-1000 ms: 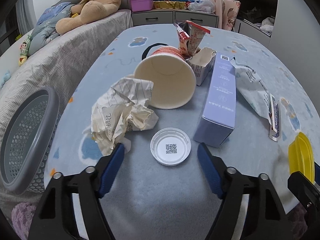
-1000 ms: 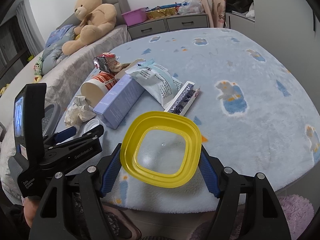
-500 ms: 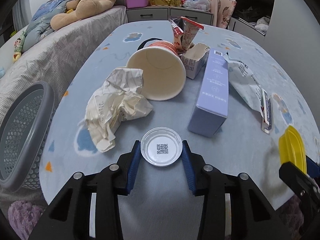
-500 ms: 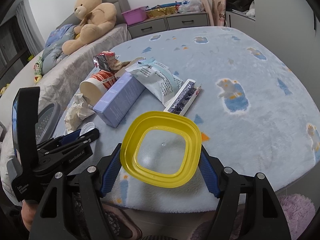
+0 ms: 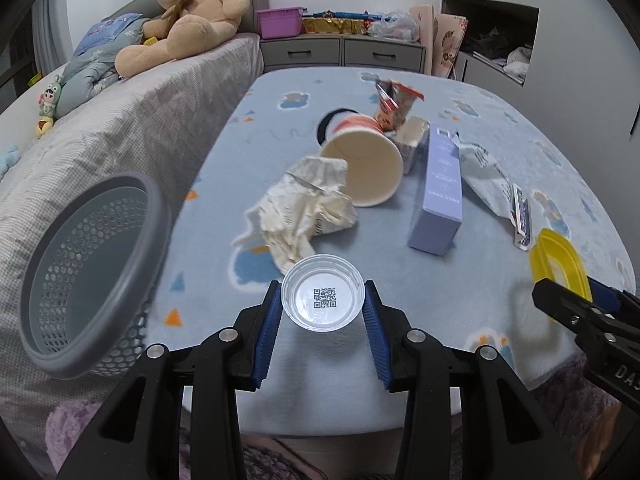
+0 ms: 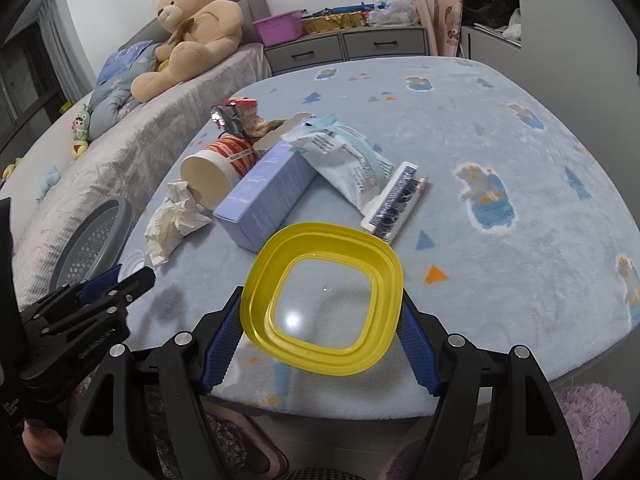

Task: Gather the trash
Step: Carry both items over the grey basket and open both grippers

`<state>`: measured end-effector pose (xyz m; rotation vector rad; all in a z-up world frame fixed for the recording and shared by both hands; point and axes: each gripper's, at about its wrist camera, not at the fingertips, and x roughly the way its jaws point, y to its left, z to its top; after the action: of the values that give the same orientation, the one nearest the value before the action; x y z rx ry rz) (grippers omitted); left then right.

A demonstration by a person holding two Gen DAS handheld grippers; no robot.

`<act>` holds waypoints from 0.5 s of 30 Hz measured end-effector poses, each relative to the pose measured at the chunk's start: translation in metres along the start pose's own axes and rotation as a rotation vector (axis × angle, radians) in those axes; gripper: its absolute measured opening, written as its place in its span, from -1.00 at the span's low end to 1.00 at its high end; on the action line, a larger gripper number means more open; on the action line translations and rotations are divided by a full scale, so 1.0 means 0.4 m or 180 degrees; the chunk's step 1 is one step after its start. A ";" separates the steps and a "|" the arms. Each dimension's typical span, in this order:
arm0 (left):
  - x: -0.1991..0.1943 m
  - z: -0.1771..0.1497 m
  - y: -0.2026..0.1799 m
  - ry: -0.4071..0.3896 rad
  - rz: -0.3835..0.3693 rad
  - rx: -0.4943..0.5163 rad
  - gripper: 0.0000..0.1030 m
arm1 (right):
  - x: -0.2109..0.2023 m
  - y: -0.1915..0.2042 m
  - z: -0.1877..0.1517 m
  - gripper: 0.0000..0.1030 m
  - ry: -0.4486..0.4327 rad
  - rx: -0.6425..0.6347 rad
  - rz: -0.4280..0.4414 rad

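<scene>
My left gripper point(image 5: 323, 308) is shut on a small clear round lid point(image 5: 322, 298) with a QR code and holds it above the blue table cover's near edge. My right gripper point(image 6: 322, 316) is shut on a yellow square lid point(image 6: 323, 298), which also shows in the left wrist view point(image 5: 558, 260). On the table lie a crumpled paper point(image 5: 306, 210), a tipped paper cup point(image 5: 364, 170), a lavender box point(image 5: 442, 188), a white wrapper point(image 5: 482, 172), a snack packet point(image 5: 394, 104) and a small carton point(image 5: 522, 216). A grey mesh basket point(image 5: 92, 264) stands at the left.
A bed with a teddy bear point(image 5: 188, 20) runs along the left behind the basket. Drawers point(image 5: 344, 52) with a purple bin point(image 5: 280, 22) stand at the back. The blue table cover point(image 6: 500, 128) spreads to the right.
My left gripper closed on the clear round lid and lifted it back toward the table's near edge, with the basket now closer at left. The right gripper kept holding the yellow lid.
</scene>
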<state>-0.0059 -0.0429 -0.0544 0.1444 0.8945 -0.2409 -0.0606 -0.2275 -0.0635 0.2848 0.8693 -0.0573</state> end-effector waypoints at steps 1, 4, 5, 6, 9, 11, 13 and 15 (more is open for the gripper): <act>-0.009 0.003 0.011 -0.0030 0.0004 -0.0016 -0.23 | 0.000 0.014 0.003 0.37 0.0002 -0.0023 0.0015; -0.032 0.012 0.053 -0.0098 0.0030 -0.0089 -0.23 | -0.003 0.064 0.017 0.37 -0.0021 -0.0129 0.0050; -0.036 0.017 0.069 -0.0106 0.0050 -0.0114 -0.23 | -0.004 0.080 0.023 0.37 -0.0028 -0.0160 0.0070; -0.040 0.020 0.084 -0.0116 0.0067 -0.0139 -0.23 | -0.003 0.102 0.030 0.37 -0.0036 -0.0203 0.0100; -0.053 0.028 0.138 -0.0165 0.0135 -0.0214 -0.23 | 0.001 0.164 0.051 0.37 -0.0057 -0.0321 0.0191; -0.062 0.034 0.179 -0.0201 0.0200 -0.0267 -0.23 | 0.006 0.206 0.066 0.37 -0.0061 -0.0391 0.0262; -0.071 0.038 0.215 -0.0241 0.0272 -0.0314 -0.23 | 0.013 0.248 0.078 0.37 -0.0079 -0.0470 0.0336; -0.074 0.041 0.255 -0.0259 0.0339 -0.0358 -0.23 | 0.025 0.290 0.092 0.37 -0.0080 -0.0544 0.0413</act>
<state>0.0160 0.0560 -0.0185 0.0771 0.8146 -0.0963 -0.0077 -0.1251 -0.0227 0.1795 0.8235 0.1331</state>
